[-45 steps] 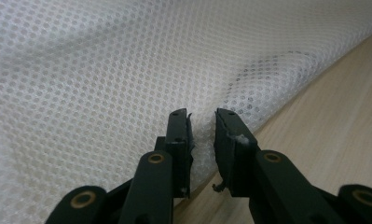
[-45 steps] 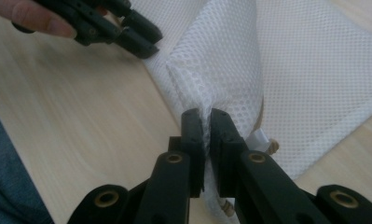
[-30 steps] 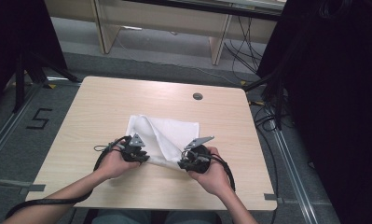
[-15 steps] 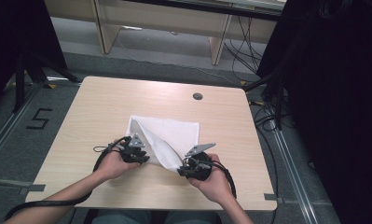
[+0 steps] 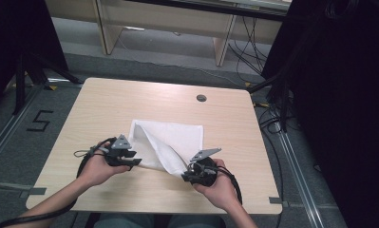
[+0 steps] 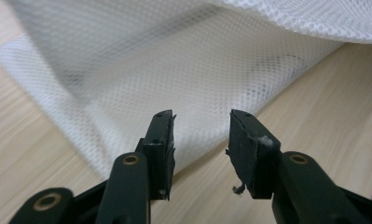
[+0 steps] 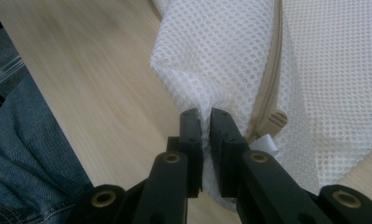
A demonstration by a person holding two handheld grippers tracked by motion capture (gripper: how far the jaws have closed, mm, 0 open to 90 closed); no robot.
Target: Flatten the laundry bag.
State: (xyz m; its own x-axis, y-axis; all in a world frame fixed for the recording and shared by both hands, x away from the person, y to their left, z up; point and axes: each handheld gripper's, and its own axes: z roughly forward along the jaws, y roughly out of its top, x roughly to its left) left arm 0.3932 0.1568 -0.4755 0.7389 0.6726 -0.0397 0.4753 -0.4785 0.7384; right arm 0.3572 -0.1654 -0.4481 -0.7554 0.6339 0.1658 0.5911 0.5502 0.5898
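Observation:
A white mesh bag (image 5: 170, 140) lies on the wooden table (image 5: 130, 102), its near right corner lifted off the surface. My right gripper (image 5: 185, 175) is shut on that corner; in the right gripper view the jaws (image 7: 206, 119) pinch the mesh beside a beige zipper (image 7: 269, 79) and its pull (image 7: 273, 120). My left gripper (image 5: 136, 162) sits at the bag's near left edge. Its jaws (image 6: 200, 140) have just been opening and stand apart with nothing between them. The mesh (image 6: 174, 70) lies just beyond the tips.
A round cable hole (image 5: 201, 98) sits near the table's far edge. The person's jeans (image 7: 25, 158) show past the table's near edge. Cables trail from both grippers. Dark stands and floor rails flank the table.
The left jaws have opened and let go of the bag's edge, and that hand has drawn back a little toward the left. The right gripper keeps its pinch, nearly still.

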